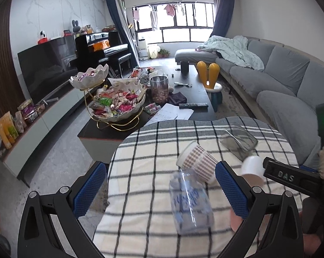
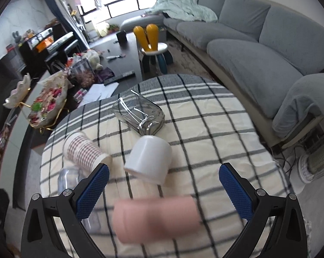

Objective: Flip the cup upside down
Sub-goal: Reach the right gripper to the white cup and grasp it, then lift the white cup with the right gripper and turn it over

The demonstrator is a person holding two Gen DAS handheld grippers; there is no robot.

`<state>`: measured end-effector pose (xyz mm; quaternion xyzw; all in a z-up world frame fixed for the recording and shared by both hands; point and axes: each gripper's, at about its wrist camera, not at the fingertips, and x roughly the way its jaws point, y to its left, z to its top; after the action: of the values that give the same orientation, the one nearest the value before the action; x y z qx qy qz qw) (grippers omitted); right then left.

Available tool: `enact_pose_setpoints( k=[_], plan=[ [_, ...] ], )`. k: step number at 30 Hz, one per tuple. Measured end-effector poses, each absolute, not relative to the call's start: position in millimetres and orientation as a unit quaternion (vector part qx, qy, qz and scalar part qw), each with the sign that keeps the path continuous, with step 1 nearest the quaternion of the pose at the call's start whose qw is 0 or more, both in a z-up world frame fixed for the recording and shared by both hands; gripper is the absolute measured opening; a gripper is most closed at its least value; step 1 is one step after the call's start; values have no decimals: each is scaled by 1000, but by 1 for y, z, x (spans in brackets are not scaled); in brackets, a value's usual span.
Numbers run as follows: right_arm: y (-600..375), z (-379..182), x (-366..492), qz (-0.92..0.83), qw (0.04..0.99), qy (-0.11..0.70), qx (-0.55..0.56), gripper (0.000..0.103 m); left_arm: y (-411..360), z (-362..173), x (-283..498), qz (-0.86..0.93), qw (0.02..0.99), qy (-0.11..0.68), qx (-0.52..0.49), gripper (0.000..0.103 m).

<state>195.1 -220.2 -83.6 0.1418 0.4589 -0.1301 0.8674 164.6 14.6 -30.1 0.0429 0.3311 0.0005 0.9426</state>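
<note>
Several cups lie on their sides on a round table with a checked cloth (image 1: pixel 144 172) (image 2: pixel 215 129). A clear plastic cup with blue print (image 1: pixel 190 200) lies between the open fingers of my left gripper (image 1: pixel 162 189). A checked paper cup (image 1: pixel 197 164) (image 2: pixel 84 151) lies just beyond it. A white cup (image 2: pixel 149 158) (image 1: pixel 253 165) and a smoky glass tumbler (image 2: pixel 138 114) (image 1: pixel 239 140) lie farther on. A pink cup (image 2: pixel 157 219) lies blurred between the open fingers of my right gripper (image 2: pixel 164 189); it is not gripped.
A dark coffee table (image 1: pixel 183 81) with snack bowls (image 1: pixel 119 105), a jar and papers stands beyond the round table. A grey sofa (image 1: pixel 280 79) runs along the right. A small stool with yellow ears (image 2: pixel 155 47) stands near the sofa. A heater (image 2: pixel 317 161) stands at the right.
</note>
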Motion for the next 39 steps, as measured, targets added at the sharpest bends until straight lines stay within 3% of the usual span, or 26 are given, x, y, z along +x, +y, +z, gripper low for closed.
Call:
enact_pose_setpoints(
  k=[8, 14, 17, 19, 21, 29, 39],
  plan=[
    [-208, -122, 242, -150, 842, 502, 130, 101, 28, -58, 207, 6, 933, 358, 28, 103],
    [-206, -147, 257, -155, 821, 531, 142, 94, 37, -72, 219, 7, 929, 369, 14, 103],
    [-206, -155, 258, -154, 813, 541, 149, 87, 41, -77, 223, 5, 928, 372, 7, 103],
    [-208, -160, 259, -152, 810, 545, 154, 76, 41, -77, 222, 4, 928, 373, 6, 103],
    [-209, -162, 259, -150, 809, 547, 156, 74, 41, -79, 223, 3, 927, 374, 4, 103],
    [-204, -149, 251, -123, 818, 539, 160, 72, 44, -70, 213, 0, 928, 374, -2, 103],
    [-177, -79, 202, -47, 851, 499, 158, 72, 61, -25, 149, 8, 934, 357, -2, 103]
  ],
)
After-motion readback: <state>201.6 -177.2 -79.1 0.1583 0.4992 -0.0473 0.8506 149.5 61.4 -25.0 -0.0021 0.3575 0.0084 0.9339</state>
